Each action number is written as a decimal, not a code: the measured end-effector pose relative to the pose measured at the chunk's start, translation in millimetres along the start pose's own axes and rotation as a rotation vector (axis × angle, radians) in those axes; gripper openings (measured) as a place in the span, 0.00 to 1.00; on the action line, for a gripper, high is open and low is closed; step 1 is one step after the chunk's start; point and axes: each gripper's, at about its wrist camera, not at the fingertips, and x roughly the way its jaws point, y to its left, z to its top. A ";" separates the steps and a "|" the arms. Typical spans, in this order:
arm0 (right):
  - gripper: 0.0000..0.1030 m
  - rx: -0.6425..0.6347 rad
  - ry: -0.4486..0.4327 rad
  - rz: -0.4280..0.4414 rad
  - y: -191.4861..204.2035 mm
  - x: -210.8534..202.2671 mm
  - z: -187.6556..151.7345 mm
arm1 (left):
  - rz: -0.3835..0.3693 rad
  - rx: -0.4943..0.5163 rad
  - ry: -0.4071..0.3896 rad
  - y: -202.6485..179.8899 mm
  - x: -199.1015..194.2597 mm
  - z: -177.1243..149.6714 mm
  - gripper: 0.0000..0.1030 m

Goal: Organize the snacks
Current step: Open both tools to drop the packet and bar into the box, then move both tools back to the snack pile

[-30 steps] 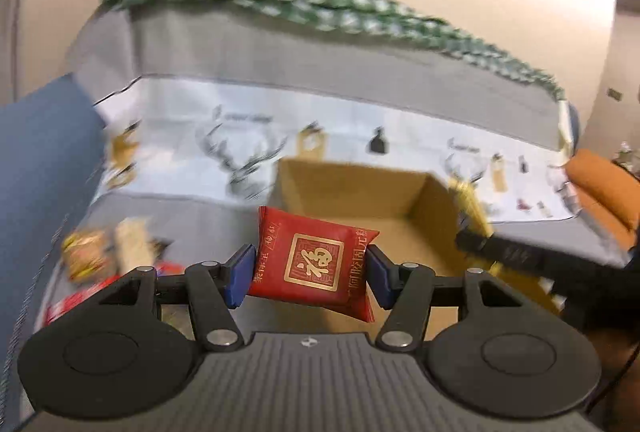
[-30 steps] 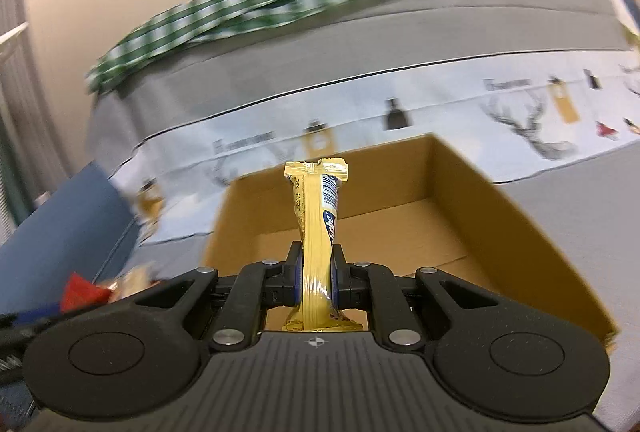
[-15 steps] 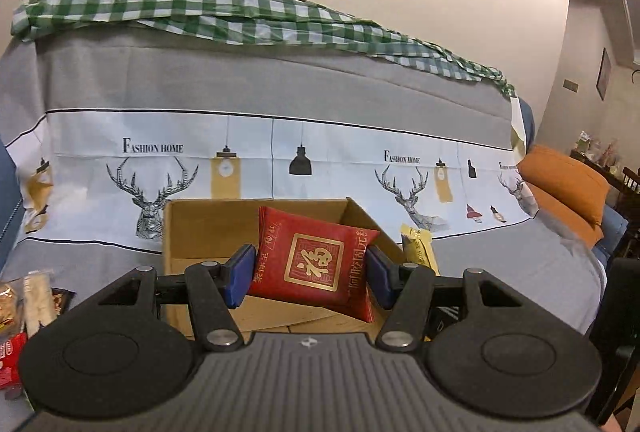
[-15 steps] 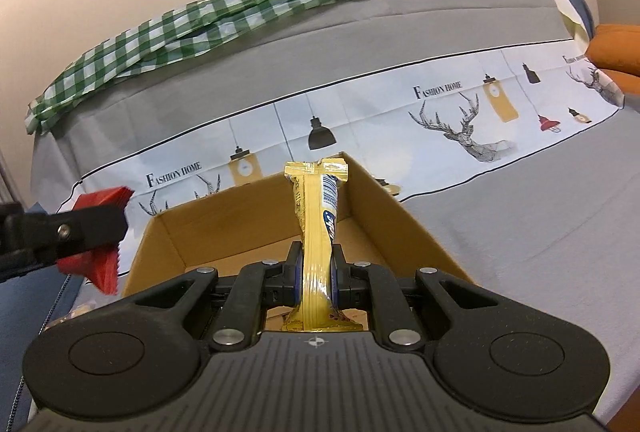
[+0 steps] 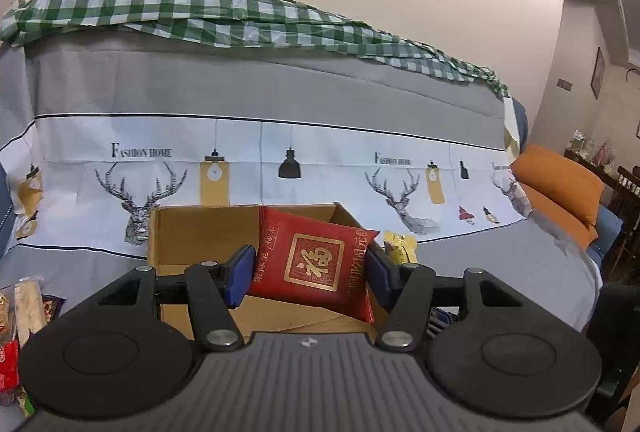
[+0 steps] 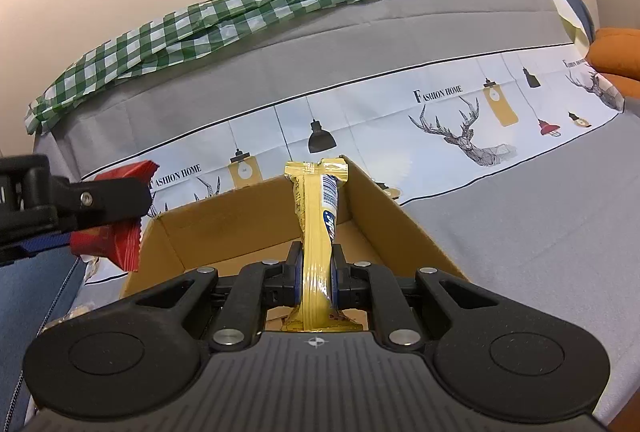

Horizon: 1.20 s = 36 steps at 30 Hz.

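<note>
So both tools are loaded right now. The left tool [image 5: 310,272] has its blue pads clamped on the side edges of a puffy red foil snack pouch with a gold square emblem [image 5: 316,264], held up over the open brown cardboard box [image 5: 200,228] sitting on the grey sofa cover. The right tool [image 6: 316,278] is pinched almost fully closed on a slim yellow-gold wrapped snack bar [image 6: 316,232], gripped low on the wrapper so most of it sticks up over the same box [image 6: 400,228].

The pouch looks light and air-filled, so it probably squishes and could slide on that slick foil; holding it across the sealed side edges seems the safest bet. The bar looks stiffer but thin, and the contents might crack if squeezed hard. More loose snack packets [image 5: 24,308] sit off at the left edge.
</note>
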 end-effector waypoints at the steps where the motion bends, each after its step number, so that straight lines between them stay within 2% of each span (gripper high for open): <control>1: 0.12 0.001 -0.004 0.000 -0.5 -0.5 0.3 | -0.004 0.005 -0.003 -1.4 -0.5 0.6 0.63; 11: 0.12 -0.004 -0.034 -0.003 -0.3 -5.9 -0.9 | -0.025 0.006 -0.012 -5.9 -3.5 5.6 0.63; 14: 0.17 -0.009 -0.027 -0.002 1.0 -5.8 -1.8 | -0.050 -0.001 -0.006 -8.5 -2.5 7.5 0.71; 15: 0.29 -0.012 -0.017 -0.002 1.6 -4.6 -2.4 | -0.053 -0.001 -0.010 -10.1 -3.2 7.5 0.75; 16: 0.47 -0.011 -0.007 -0.006 2.1 -4.0 -3.6 | -0.053 0.001 -0.018 -11.9 -4.5 7.1 0.79; 18: 0.60 -0.006 -0.006 -0.019 2.6 -2.9 -3.3 | -0.057 0.004 -0.031 -13.3 -7.7 6.0 0.82; 26: 0.62 -0.050 0.000 -0.027 13.1 -3.5 -8.3 | -0.057 -0.009 -0.061 0.4 -32.8 -4.7 0.81; 32: 0.64 -0.103 0.000 -0.012 29.5 -9.1 -15.5 | -0.064 -0.024 -0.080 26.6 -64.0 -17.7 0.69; 36: 0.65 -0.139 0.002 0.018 43.2 -17.7 -22.3 | -0.038 0.000 -0.100 54.2 -86.3 -31.4 0.49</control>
